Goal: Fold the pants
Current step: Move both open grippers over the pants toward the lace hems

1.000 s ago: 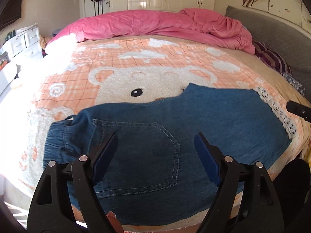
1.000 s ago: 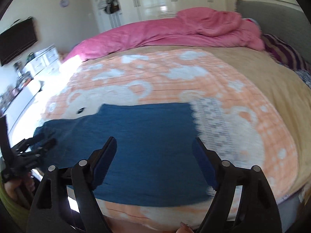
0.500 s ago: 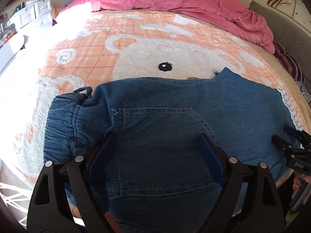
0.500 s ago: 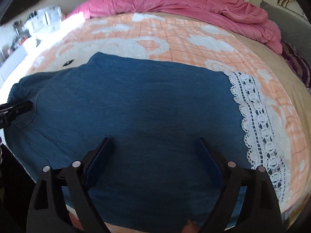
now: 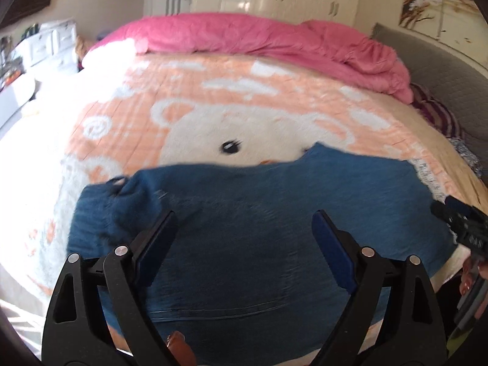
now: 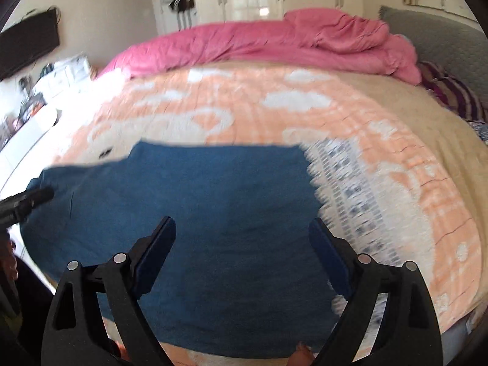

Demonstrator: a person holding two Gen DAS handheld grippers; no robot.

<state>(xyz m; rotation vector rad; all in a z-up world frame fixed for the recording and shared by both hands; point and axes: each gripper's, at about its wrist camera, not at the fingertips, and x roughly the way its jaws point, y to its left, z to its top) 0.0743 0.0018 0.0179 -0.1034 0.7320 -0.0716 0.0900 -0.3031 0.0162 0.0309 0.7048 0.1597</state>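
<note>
The pants (image 5: 259,238) lay flat across the bed's (image 5: 213,97) near edge, long axis left to right. Left hand-held gripper (image 5: 244,231) over the waistband end, right hand-held gripper (image 6: 241,238) over the hem end; both gaped, freshly widened, gripping nothing.

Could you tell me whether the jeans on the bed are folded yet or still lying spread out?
Spread out: the jeans lie flat across the blanket, waistband to lace hem.

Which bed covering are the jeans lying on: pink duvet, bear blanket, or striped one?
The peach bear blanket. The jeans lie flat on it; the pink duvet is bunched behind, apart.
</note>
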